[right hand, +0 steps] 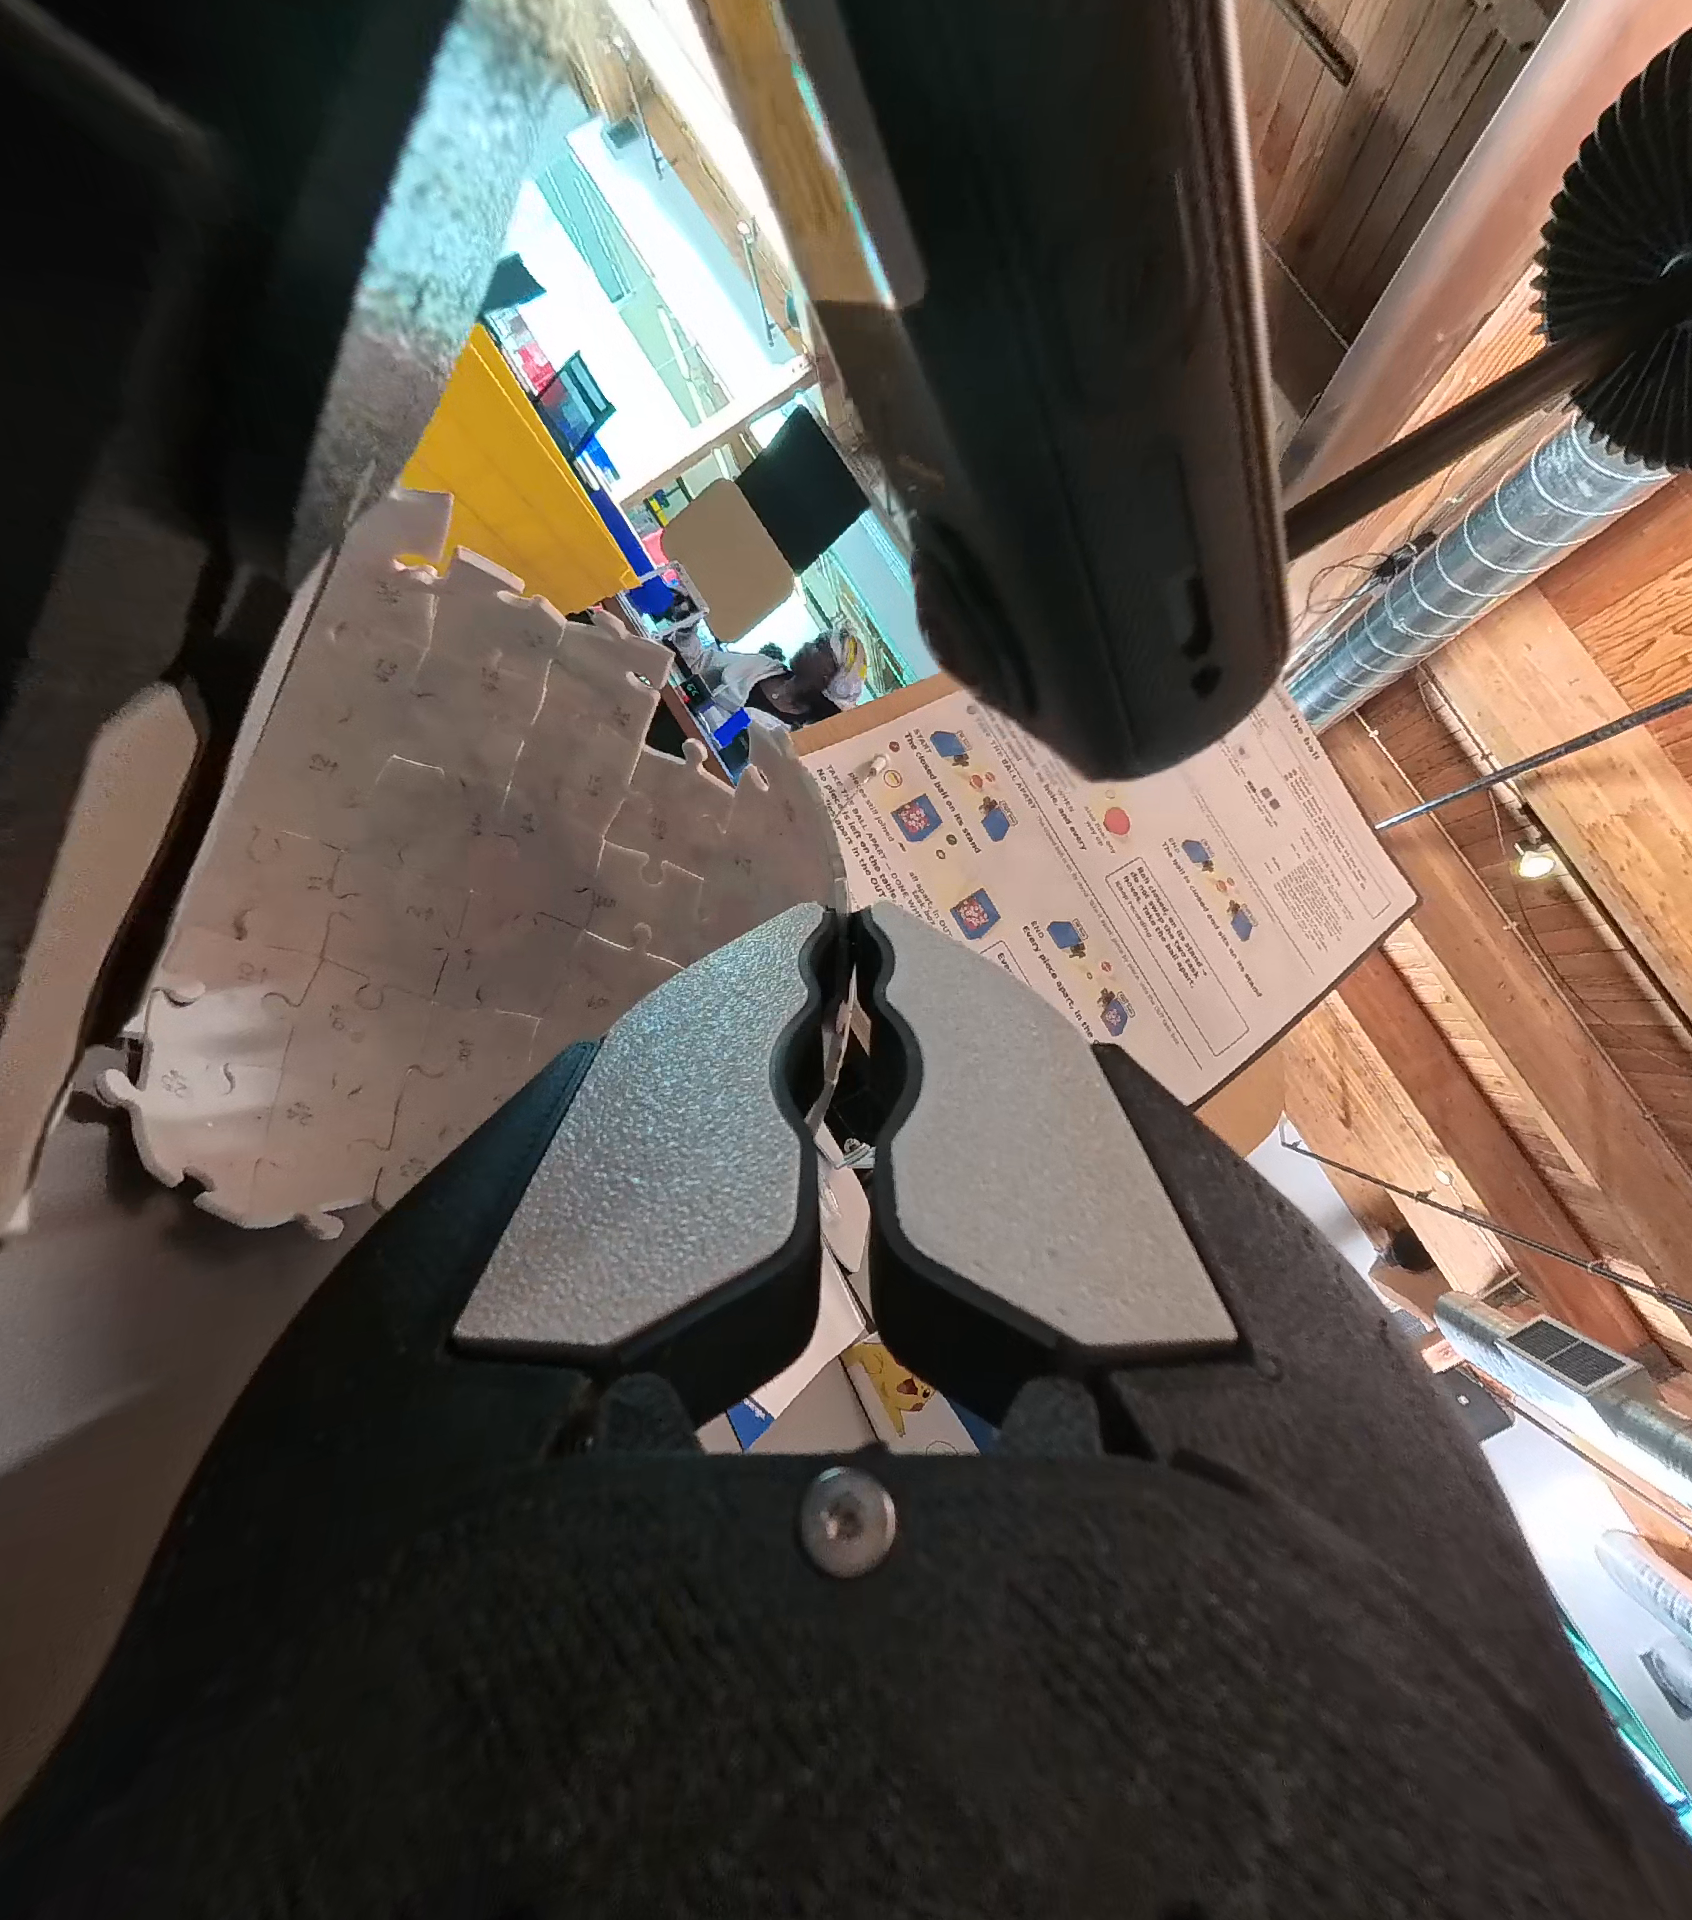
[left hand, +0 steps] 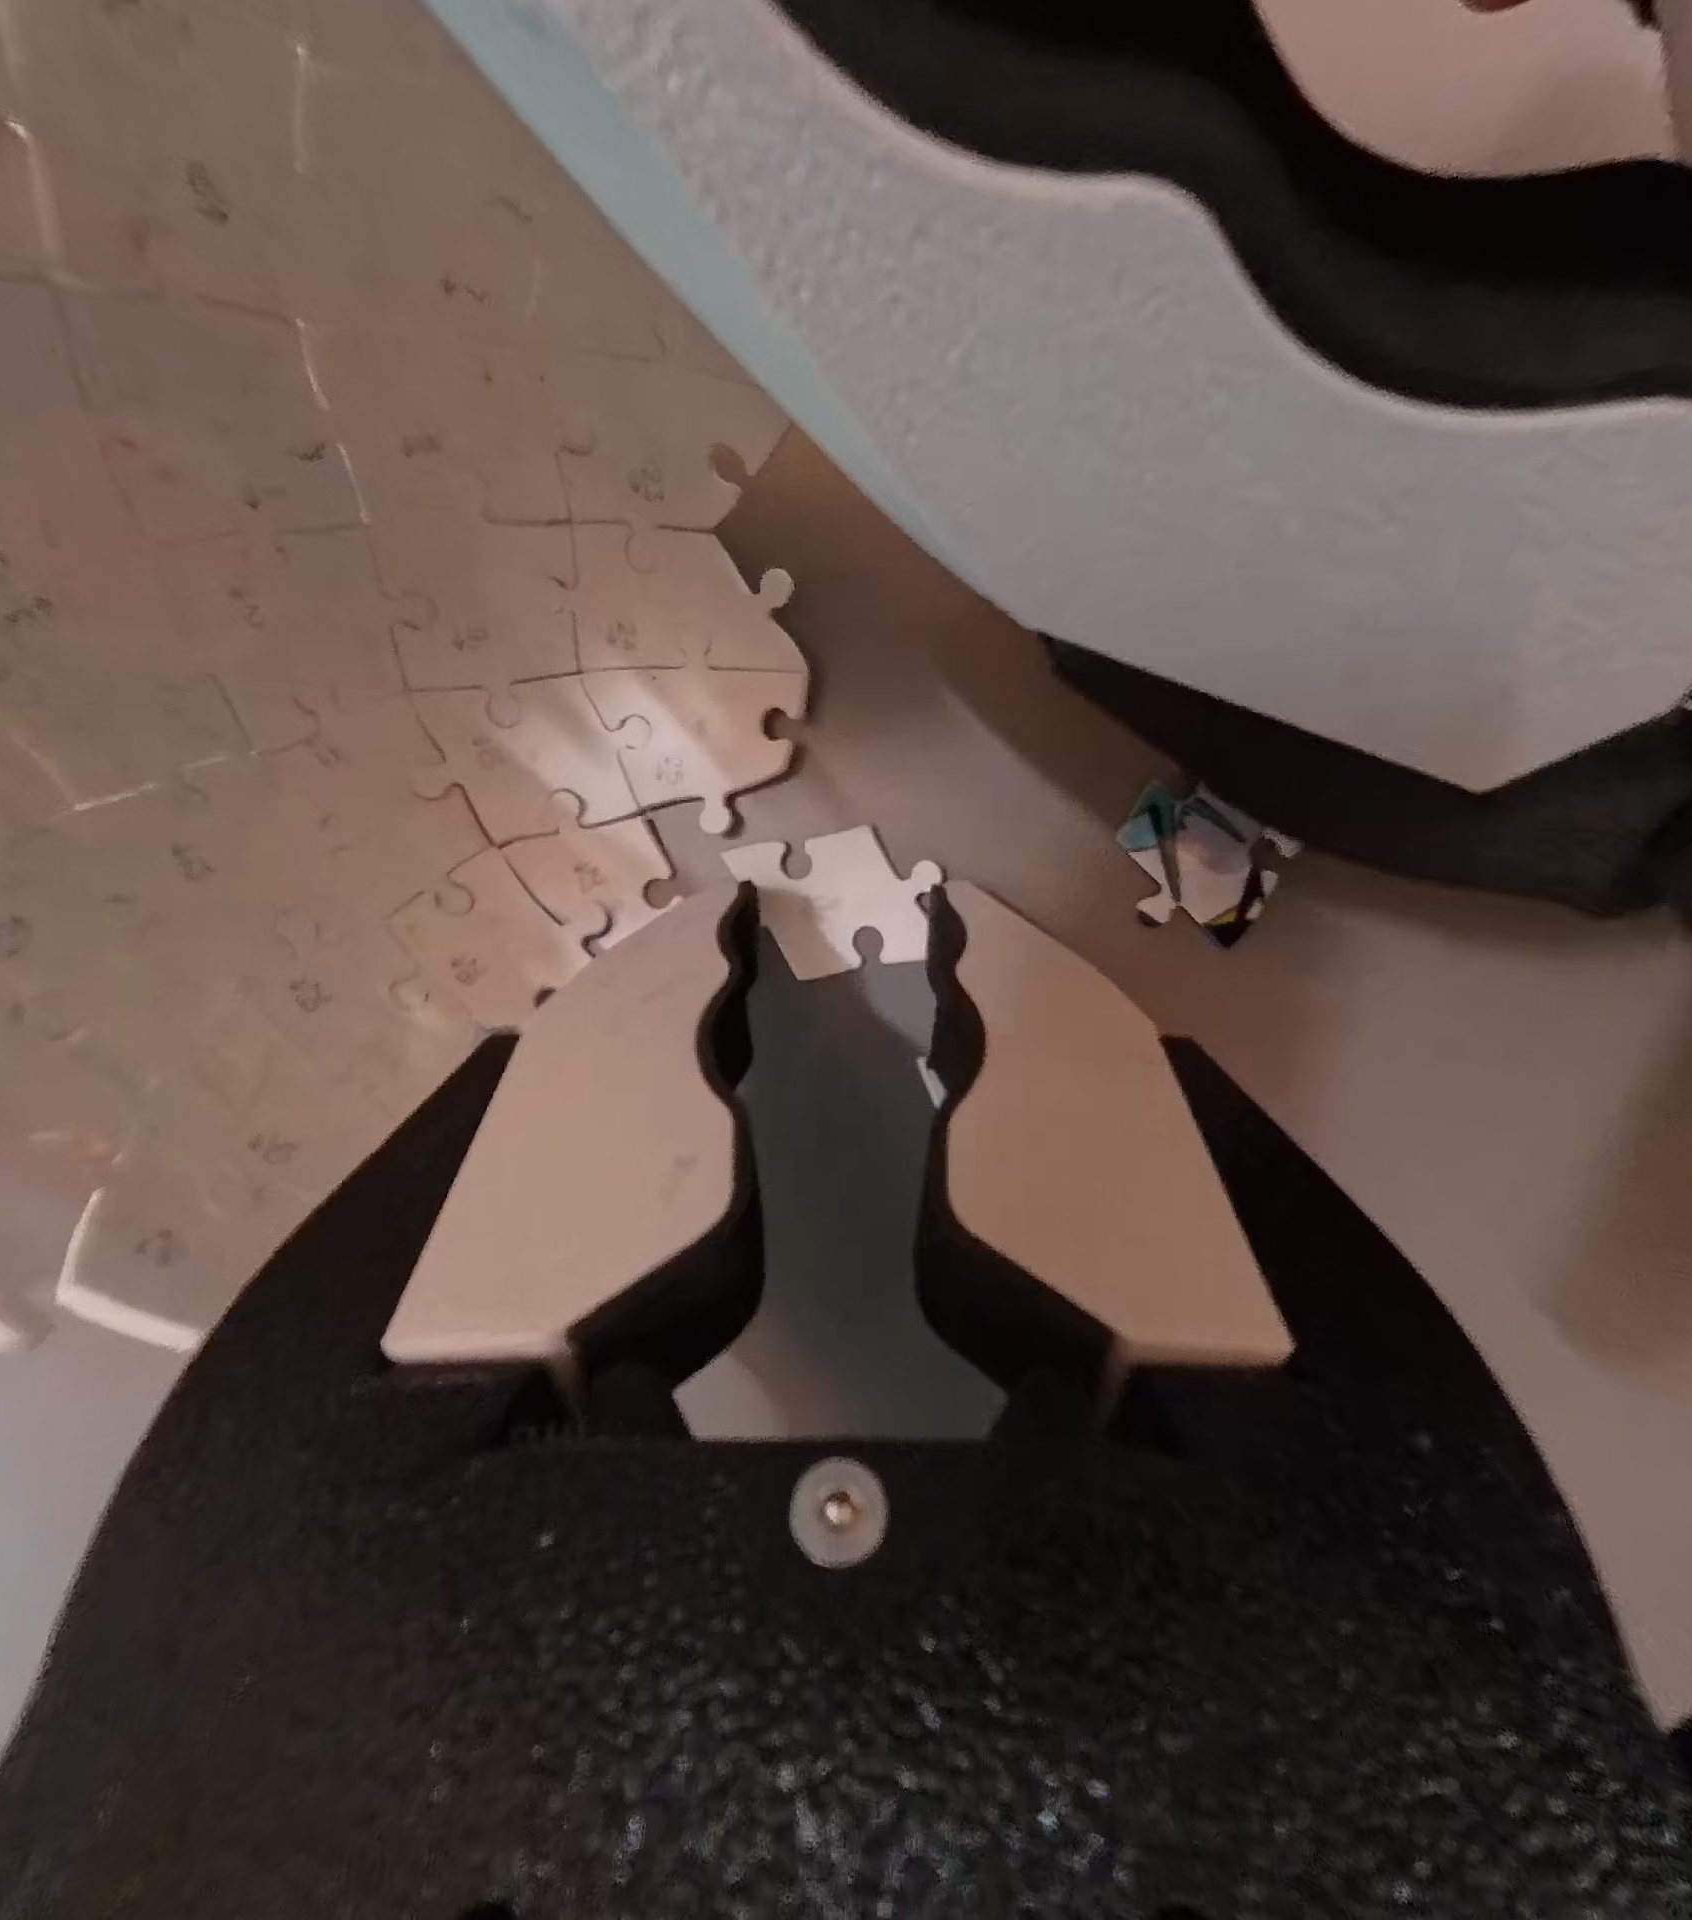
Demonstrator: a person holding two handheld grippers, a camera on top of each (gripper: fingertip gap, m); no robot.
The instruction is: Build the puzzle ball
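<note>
Shell [left hand: 229, 665] part-built at left, edge ragged; my left gripper [left hand: 842, 904], jaws narrowly apart, pinches a loose piece [left hand: 837, 899] beside its gap. Right gripper [right hand: 847, 920], near-closed, clamps the shell's rim. Many pieces remain.

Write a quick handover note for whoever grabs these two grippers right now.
Left gripper: shut on a white puzzle piece, blank side showing, held just off the open edge of the puzzle ball shell.
Right gripper: shut on the shell's rim, steadying it.
Done: a large curved section is assembled.
Left: seat the held piece, then the loose printed piece lying on the table, and whatever else the opening needs.
</note>
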